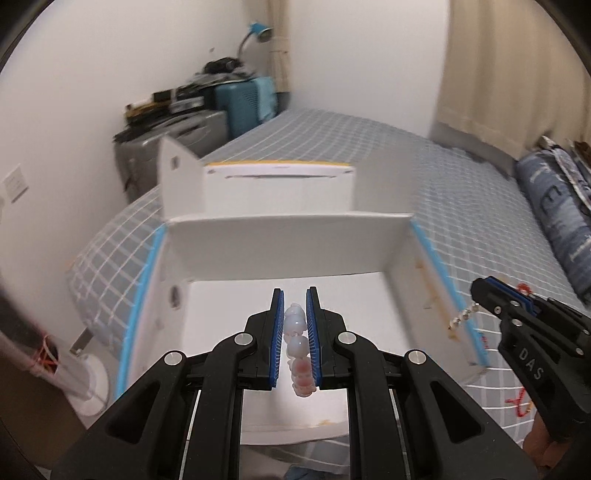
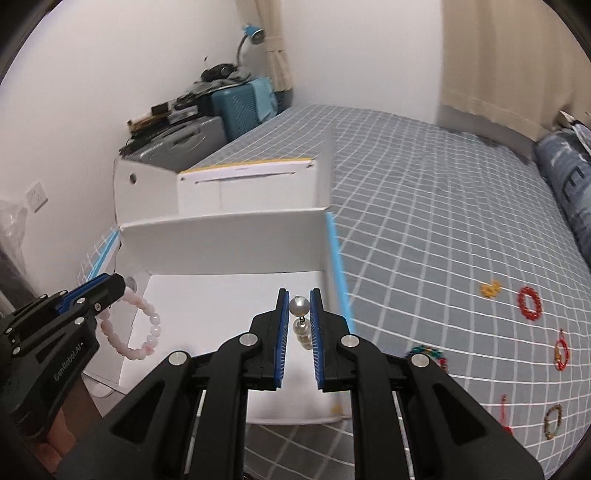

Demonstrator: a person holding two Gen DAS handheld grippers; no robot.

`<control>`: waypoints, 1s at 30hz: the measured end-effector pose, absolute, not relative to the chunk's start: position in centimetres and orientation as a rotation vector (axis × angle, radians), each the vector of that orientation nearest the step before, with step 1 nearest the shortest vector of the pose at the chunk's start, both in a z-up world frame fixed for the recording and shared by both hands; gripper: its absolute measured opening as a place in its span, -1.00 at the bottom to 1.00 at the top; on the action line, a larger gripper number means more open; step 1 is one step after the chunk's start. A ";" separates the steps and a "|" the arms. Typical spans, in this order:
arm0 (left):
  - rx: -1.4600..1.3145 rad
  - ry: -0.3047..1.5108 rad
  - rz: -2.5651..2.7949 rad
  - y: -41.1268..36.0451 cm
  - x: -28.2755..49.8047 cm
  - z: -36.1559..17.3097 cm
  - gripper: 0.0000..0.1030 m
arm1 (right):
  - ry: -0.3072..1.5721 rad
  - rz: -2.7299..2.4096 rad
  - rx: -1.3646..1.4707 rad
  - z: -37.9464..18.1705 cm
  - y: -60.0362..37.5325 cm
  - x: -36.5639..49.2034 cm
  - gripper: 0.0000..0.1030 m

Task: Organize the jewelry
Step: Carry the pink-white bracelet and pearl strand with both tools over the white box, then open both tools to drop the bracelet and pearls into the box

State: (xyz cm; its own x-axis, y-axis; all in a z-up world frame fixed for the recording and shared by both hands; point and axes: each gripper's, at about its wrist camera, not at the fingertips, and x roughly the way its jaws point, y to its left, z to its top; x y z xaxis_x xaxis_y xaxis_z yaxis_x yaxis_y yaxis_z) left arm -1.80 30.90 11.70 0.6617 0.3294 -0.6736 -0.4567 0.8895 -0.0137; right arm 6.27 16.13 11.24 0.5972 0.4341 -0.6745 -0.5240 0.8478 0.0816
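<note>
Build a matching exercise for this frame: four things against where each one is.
Things:
1. pink bead bracelet
2. pearl bracelet
3. red bead ring
4. blue desk lamp

Places:
A. lying on the checked bedspread
B. clamped in the right gripper
C. at the far wall, above the suitcases
D. clamped in the left gripper

Pairs: 1-D, 2-B, 3-A, 4-C

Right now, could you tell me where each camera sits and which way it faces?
Left wrist: on the left gripper, angled down into the white box; its fingers clamp a pink bracelet.
Right wrist: on the right gripper, same aim; its fingers clamp a pearl bracelet.
Shared: box, checked bed, each other's gripper.
</note>
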 end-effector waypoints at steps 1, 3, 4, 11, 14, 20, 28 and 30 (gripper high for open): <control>-0.190 0.730 0.462 31.5 -1.9 11.4 -0.77 | 0.754 0.562 -0.138 10.8 17.0 6.3 -0.79; -0.195 0.743 0.488 32.7 -2.1 10.7 -0.77 | 0.765 0.568 -0.153 10.1 18.2 6.5 -0.79; -0.196 0.749 0.498 33.0 -2.2 10.4 -0.77 | 0.774 0.568 -0.161 9.6 18.9 6.6 -0.79; -0.222 0.803 0.554 35.0 -1.7 7.7 -0.77 | 0.840 0.526 -0.198 6.1 21.4 8.3 -0.79; -0.230 0.829 0.549 35.7 -1.4 6.5 -0.77 | 0.860 0.519 -0.207 5.2 22.0 8.6 -0.79; -0.247 0.853 0.548 36.5 -1.2 5.6 -0.77 | 0.891 0.509 -0.220 3.7 23.0 9.2 -0.79; -0.243 0.866 0.544 36.8 -0.9 4.8 -0.76 | 0.912 0.508 -0.223 2.9 23.2 9.4 -0.78; -0.230 0.861 0.553 36.7 -1.0 5.0 -0.76 | 0.910 0.514 -0.216 3.0 23.2 9.3 -0.77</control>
State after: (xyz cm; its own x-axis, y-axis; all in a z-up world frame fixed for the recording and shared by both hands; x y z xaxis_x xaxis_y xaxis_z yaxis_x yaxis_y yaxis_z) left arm -1.00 36.67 5.00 0.5225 0.3669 -0.7696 -0.5471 0.8366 0.0274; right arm 9.30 23.16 3.01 0.5039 0.3323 -0.7973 -0.5111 0.8588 0.0350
